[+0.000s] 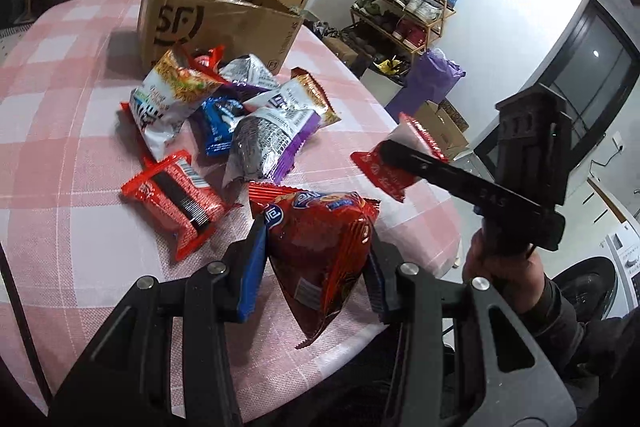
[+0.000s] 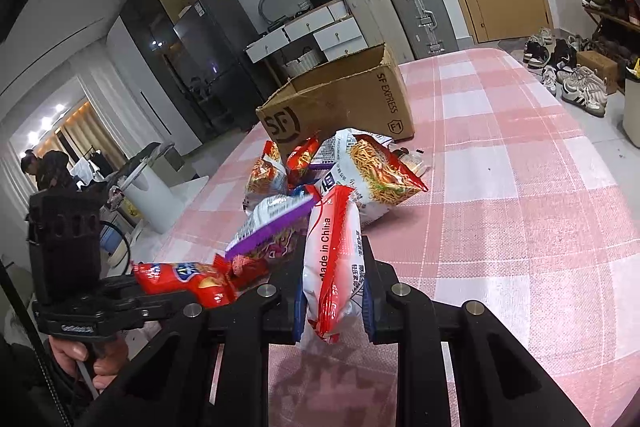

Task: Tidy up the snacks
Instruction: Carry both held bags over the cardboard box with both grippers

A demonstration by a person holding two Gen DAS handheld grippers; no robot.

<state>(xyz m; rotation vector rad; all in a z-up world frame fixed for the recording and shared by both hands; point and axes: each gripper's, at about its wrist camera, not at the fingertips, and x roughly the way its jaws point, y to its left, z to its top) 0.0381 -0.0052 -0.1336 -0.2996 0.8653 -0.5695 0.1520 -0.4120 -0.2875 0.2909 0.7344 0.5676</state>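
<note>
Your left gripper (image 1: 318,259) is clamped on a dark red crinkly foil snack bag (image 1: 320,247), blue pads pressing both its sides, and the bag hangs clear of the pink-and-white checked tablecloth (image 1: 72,87). Your right gripper (image 2: 334,291) is closed tight on a white plastic packet with red sealed edges (image 2: 334,259) (the words "Made in China" run along one edge), held upright between the pads and off the table too.

Between you and the open brown cardboard box printed "SF" (image 1: 216,23) lies the loose heap of snacks: a white noodle-print bag (image 1: 168,99) leaning near the box's front wall, a small blue packet (image 1: 220,127), a silver bag with purple edges (image 1: 268,143) and a flat red packet with a barcode strip (image 1: 176,199) nearest your left fingers. The heap sits just in front of the box, touching or nearly touching its near face.

From the left camera, your right gripper crosses the right side of the picture, its packet over the table's edge. Beyond the table stand a wooden shoe rack (image 1: 404,11) and silver suitcases (image 2: 420,15).
</note>
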